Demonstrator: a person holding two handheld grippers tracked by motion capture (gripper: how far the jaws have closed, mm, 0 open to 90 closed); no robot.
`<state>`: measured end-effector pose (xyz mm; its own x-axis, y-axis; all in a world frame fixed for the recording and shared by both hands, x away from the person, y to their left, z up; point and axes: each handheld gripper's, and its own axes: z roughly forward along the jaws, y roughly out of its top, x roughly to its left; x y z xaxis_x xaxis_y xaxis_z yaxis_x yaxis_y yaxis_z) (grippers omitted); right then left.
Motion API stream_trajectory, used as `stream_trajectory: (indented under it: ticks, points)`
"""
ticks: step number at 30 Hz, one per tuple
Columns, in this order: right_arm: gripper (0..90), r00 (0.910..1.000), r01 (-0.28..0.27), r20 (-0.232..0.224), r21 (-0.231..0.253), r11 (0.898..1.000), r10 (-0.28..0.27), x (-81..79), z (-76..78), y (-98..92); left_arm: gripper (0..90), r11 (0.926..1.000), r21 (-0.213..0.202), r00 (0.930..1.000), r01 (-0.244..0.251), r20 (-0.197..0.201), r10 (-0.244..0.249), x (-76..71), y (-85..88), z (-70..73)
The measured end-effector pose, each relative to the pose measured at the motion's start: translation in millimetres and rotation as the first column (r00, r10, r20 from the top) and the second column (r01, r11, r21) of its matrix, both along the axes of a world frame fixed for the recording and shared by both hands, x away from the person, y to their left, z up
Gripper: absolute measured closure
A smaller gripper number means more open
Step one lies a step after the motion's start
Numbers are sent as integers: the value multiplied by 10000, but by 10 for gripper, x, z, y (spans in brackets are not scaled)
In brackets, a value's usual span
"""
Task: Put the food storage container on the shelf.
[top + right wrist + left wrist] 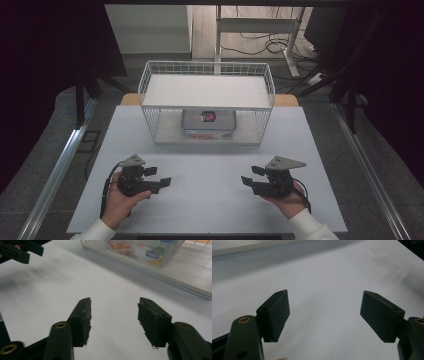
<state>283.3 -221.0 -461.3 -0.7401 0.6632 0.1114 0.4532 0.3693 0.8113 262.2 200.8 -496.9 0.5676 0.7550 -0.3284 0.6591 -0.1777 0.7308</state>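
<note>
While unheld, container beyond fingers

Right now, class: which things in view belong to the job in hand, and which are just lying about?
Job in hand:
- left gripper, open
- right gripper, open
- clear food container
- white wire rack holding it

Lying about:
- cables on the floor
- desk frame behind

A: The high view is dim and dark at both sides; only the white table is evenly lit, with soft shadows.
B: The gripper views are brighter, but the near jaws are soft and the upper left of the right gripper view is smeared
</note>
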Motion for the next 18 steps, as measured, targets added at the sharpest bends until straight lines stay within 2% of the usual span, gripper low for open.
stream_trajectory:
  ticks: [7, 11, 18]
  points:
    - [287, 9999, 151, -69, -68, 9999, -151, 1, 9, -17, 229, 9995, 279, 9999, 145, 41, -146, -10, -23, -11]
    - [267, 9997, 244, -20, -303, 9992, -245, -2, -11, -19, 228, 9991, 367, 9998, 198, 55, -200, -8, -29, -13]
    - [238, 9994, 348, 70, -348, 9988, -346, -1, -4, -28, 228, 9989, 411, 9998, 210, 61, -213, -6, -39, -14]
